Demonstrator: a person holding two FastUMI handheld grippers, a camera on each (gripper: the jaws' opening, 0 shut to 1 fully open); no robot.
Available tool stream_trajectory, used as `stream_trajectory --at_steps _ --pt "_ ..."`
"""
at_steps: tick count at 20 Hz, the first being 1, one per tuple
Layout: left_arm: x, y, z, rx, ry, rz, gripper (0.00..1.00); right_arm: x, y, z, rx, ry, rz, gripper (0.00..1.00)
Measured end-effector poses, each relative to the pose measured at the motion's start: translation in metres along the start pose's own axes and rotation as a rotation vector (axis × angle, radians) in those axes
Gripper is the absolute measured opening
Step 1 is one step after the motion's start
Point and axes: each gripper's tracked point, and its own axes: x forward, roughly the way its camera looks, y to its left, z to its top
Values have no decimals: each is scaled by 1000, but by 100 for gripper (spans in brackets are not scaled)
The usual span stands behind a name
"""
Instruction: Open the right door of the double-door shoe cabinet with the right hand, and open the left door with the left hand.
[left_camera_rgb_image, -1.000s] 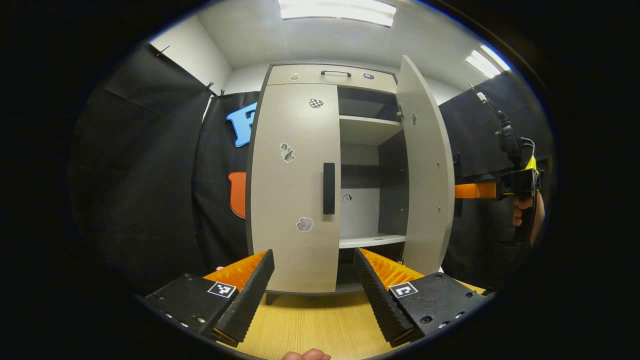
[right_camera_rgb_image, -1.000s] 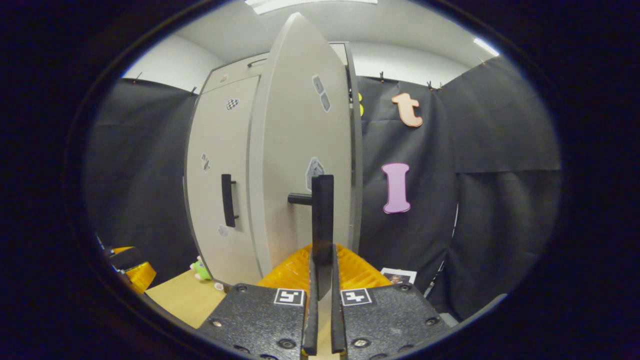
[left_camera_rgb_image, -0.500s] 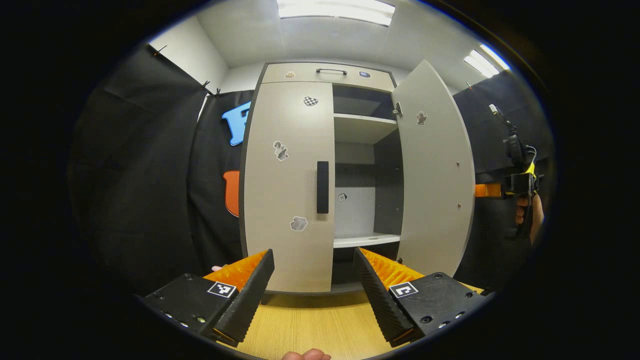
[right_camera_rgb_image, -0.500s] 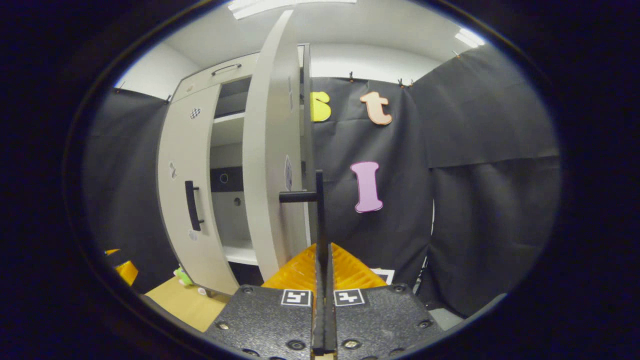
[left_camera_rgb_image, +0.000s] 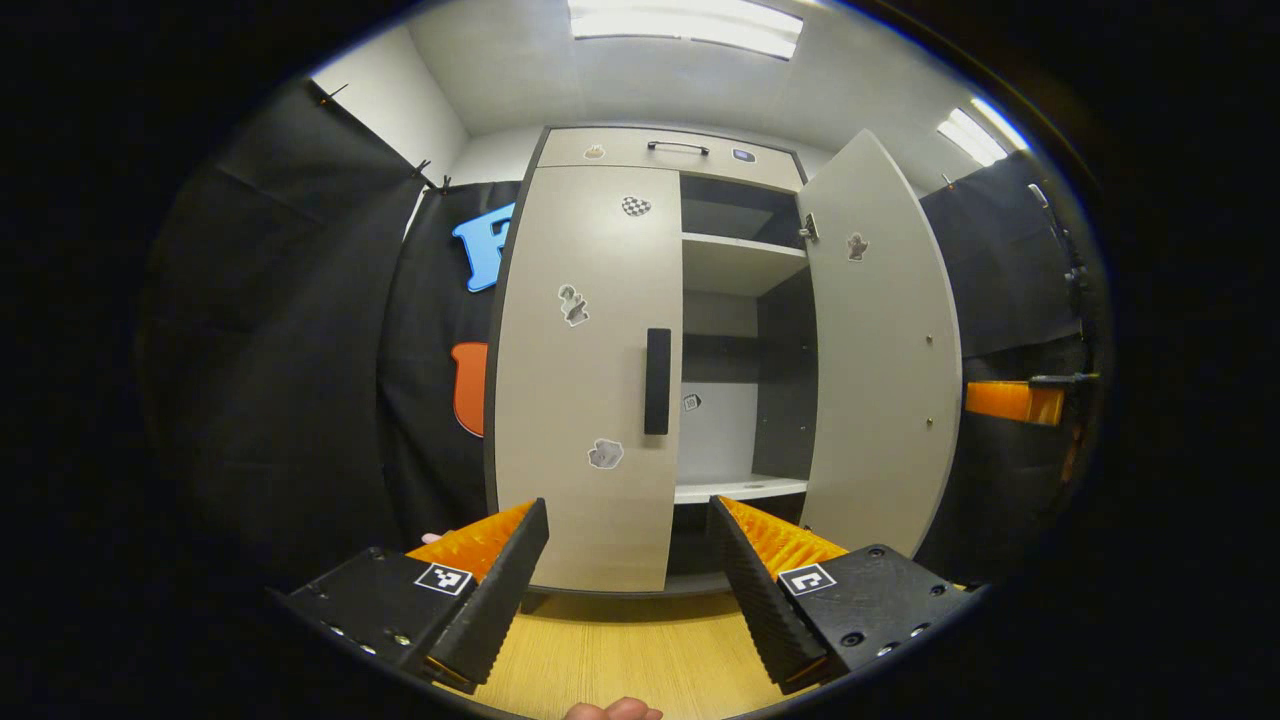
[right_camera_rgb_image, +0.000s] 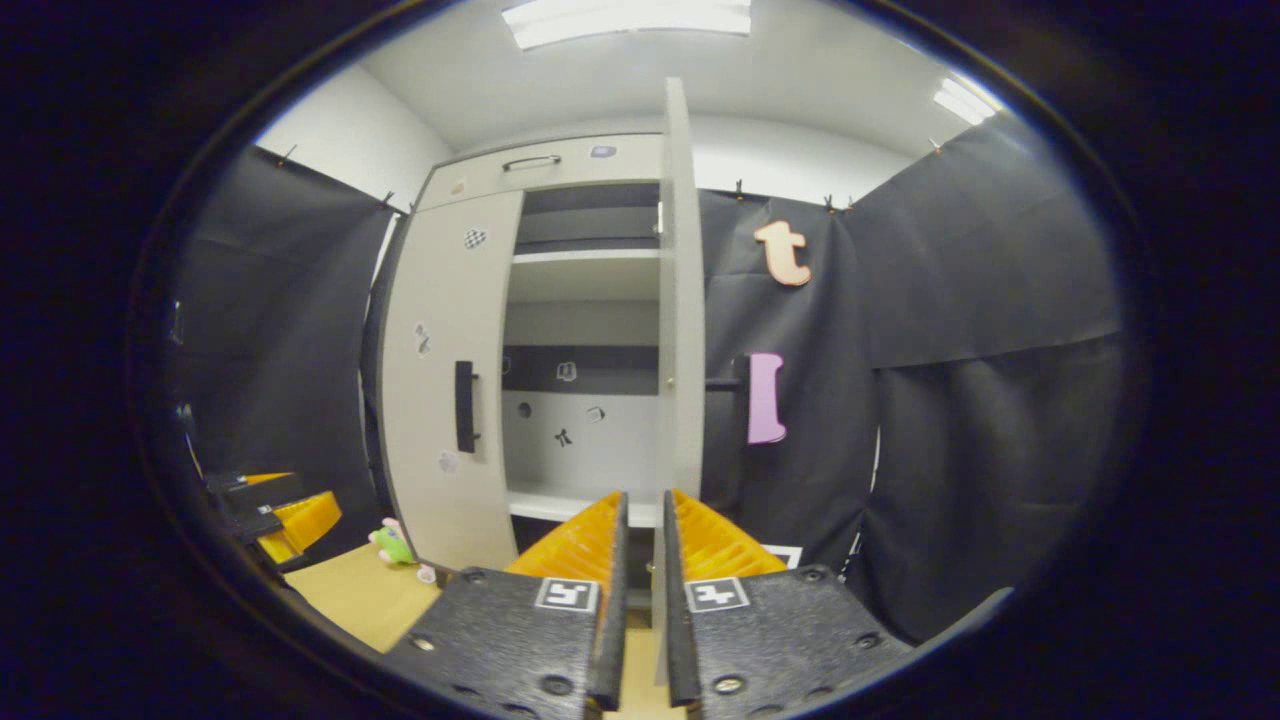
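One shoe cabinet (left_camera_rgb_image: 690, 150) has two doors: the left door (left_camera_rgb_image: 580, 380) shut, the right door (left_camera_rgb_image: 880, 360) open. Two door handles, two grippers.

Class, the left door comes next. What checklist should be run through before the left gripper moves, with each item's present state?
1. Right door swung open: ok.
2. Left door shut, waiting to be opened: ok.
3. Left door handle unobstructed: ok.
4. Left gripper open wide: ok.
5. Left gripper at the handle: not ok, it sits lower and apart from it.
6. Right gripper off the right door handle: ok.
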Motion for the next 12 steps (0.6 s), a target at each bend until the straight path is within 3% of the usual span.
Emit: stream_trajectory --at_steps 2,4,5,6,7,8,12 --pt "5 -4 -6 -7 19 -15 95 -12 5 -15 -9 76 22 46" --pt "7 -8 -6 -23 18 -28 95 -15 9 -19 11 95 17 48" --pt "10 -6 -2 -30 5 -24 95 -12 10 -19 29 80 4 55" --pt "11 -5 3 -38 -6 -21 95 -10 13 -16 53 64 4 75" --pt "16 -6 7 -50 -17 -26 95 -6 16 -15 77 52 5 85" --pt "21 -9 11 -63 -21 -38 95 -5 17 -15 96 46 3 90" --pt "60 -12 29 -50 -65 -67 95 -6 21 -14 120 41 15 94"
